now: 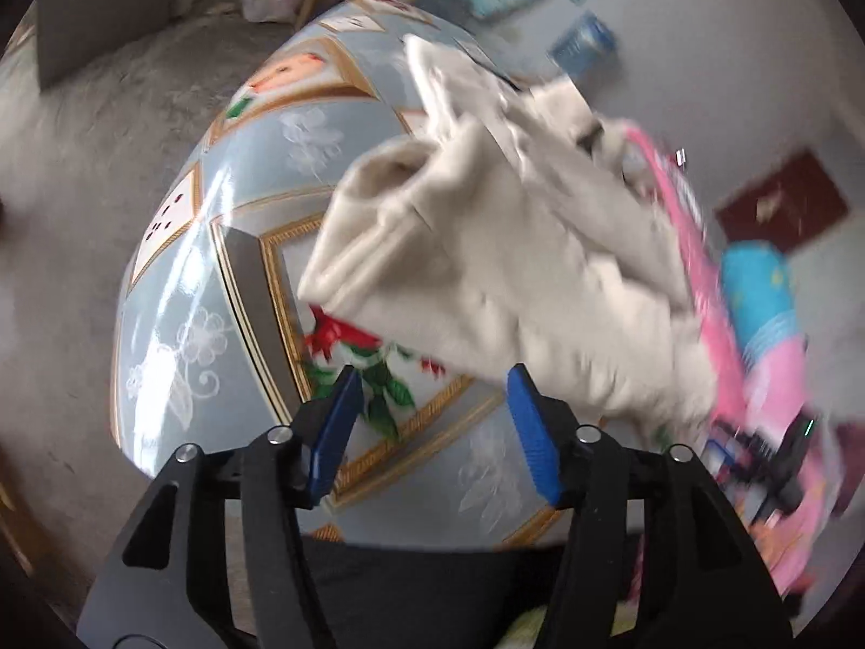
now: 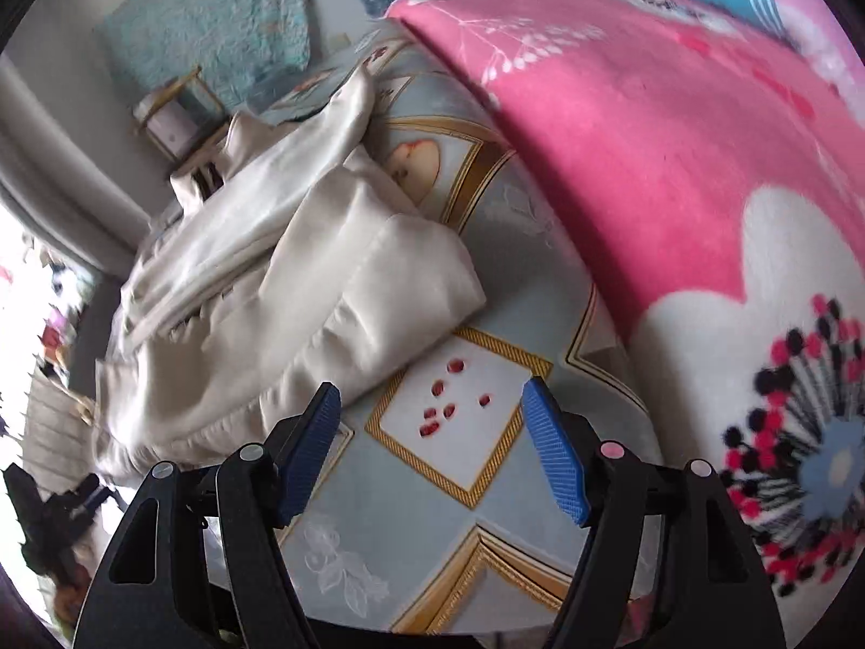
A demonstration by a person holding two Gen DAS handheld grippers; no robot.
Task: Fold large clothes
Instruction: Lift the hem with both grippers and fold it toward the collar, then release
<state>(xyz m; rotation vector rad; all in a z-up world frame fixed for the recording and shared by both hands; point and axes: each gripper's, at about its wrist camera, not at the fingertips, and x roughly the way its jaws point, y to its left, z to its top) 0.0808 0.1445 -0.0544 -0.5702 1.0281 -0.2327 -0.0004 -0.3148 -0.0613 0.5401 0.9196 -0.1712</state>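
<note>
Both grippers, left [image 1: 432,427] and right [image 2: 432,443], are seen with fingers spread, empty; cream garment [image 2: 303,281] lies ahead-left of right, ahead-right of left.

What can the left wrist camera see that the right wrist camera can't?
Only the left wrist view shows the grey floor and a dark red mat. Only the right wrist view shows the big flower on the pink blanket and a small stool. Both show the cream garment lying crumpled on the patterned cloth, with open blue-padded jaws.
</note>
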